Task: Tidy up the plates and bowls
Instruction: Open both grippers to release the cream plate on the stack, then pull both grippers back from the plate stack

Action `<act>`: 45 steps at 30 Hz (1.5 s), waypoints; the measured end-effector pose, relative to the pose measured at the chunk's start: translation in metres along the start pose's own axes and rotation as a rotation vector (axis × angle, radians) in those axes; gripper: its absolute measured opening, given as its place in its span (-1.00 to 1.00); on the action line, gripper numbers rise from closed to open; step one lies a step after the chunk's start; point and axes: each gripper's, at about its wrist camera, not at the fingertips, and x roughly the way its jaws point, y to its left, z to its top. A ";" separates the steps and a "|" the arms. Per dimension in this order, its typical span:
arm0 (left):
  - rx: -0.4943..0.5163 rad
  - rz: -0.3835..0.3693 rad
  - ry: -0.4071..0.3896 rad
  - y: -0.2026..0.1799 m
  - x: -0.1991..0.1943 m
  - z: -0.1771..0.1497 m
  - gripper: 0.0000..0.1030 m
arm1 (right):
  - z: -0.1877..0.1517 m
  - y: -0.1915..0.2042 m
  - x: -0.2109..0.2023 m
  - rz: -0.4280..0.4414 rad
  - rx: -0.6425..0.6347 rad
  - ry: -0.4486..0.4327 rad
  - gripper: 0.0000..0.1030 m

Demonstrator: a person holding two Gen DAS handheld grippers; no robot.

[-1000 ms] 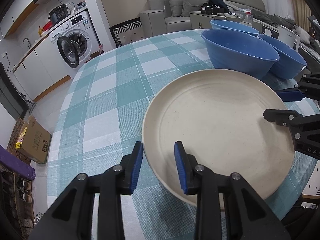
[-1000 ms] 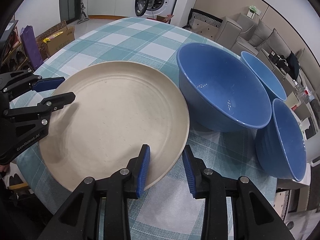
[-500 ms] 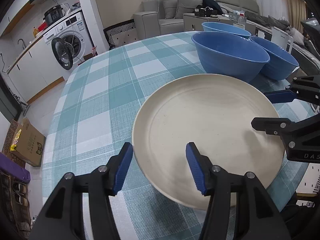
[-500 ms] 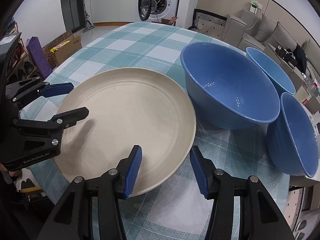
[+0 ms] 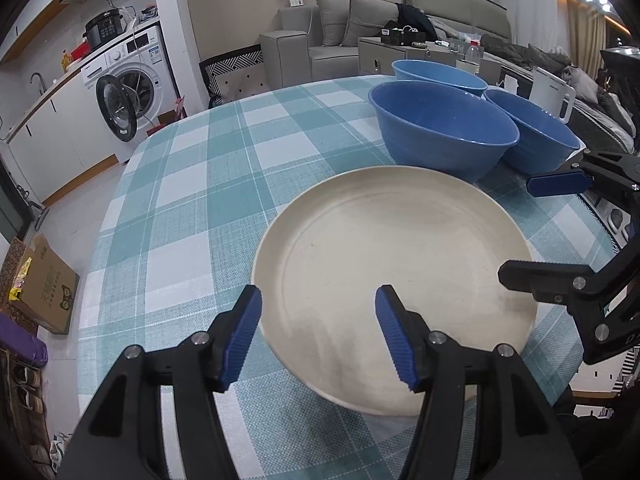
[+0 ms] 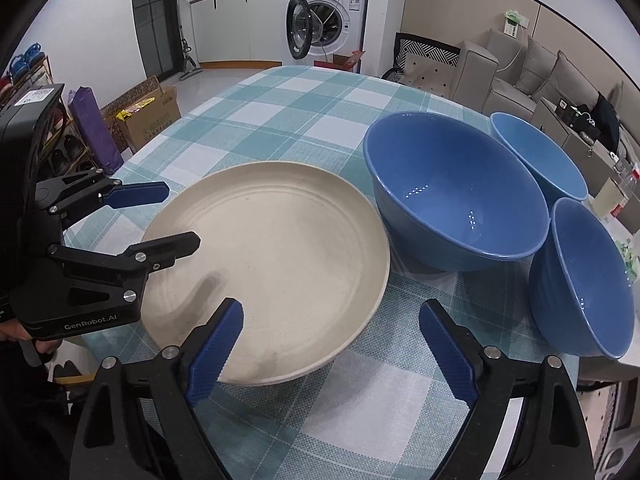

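A wide cream plate point(image 5: 392, 264) point(image 6: 280, 256) lies flat on the checked tablecloth point(image 5: 192, 208). My left gripper point(image 5: 320, 336) point(image 6: 160, 218) straddles its left rim with jaws opening, the pads clear of the rim. At the near edge, my right gripper point(image 6: 332, 340) point(image 5: 536, 228) is spreading wide over the plate's rim without touching it. Beyond the plate stand three blue bowls: a large one point(image 5: 440, 132) point(image 6: 452, 200) right beside it, a second point(image 5: 436, 74) point(image 6: 536, 152) behind, and a third point(image 5: 532, 128) point(image 6: 584, 280) to the right.
The table's rounded edge point(image 6: 168, 140) drops off to the left, with a cardboard box point(image 6: 144, 120) and a shoe rack on the floor below. A white jug point(image 5: 552, 92) stands past the bowls. A washing machine point(image 6: 324, 16) and a sofa point(image 5: 332, 40) are farther back.
Both grippers' jaws have spread apart from the plate's rim, the right much wider than the left. The plate stays where it was on the cloth.
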 end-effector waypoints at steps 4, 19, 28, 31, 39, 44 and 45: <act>0.002 0.000 -0.002 -0.003 -0.001 0.001 0.18 | -0.002 0.003 -0.003 0.021 -0.018 -0.009 0.86; -0.024 -0.046 0.015 -0.002 0.006 -0.001 0.19 | -0.006 -0.003 -0.006 0.058 -0.009 -0.038 0.94; -0.028 -0.013 -0.043 -0.002 -0.003 0.002 0.89 | -0.008 -0.008 -0.009 0.088 -0.005 -0.049 0.99; -0.027 -0.011 -0.045 -0.001 -0.003 0.002 0.90 | -0.008 -0.009 -0.010 0.101 -0.005 -0.045 0.99; -0.037 -0.019 -0.037 -0.001 -0.005 0.004 0.91 | -0.010 -0.009 -0.010 0.105 -0.008 -0.038 0.99; -0.028 -0.011 -0.057 -0.002 -0.009 0.006 1.00 | -0.009 -0.011 -0.014 0.109 -0.008 -0.044 0.99; -0.029 -0.014 -0.058 -0.001 -0.009 0.006 1.00 | -0.009 -0.011 -0.014 0.113 -0.008 -0.046 0.99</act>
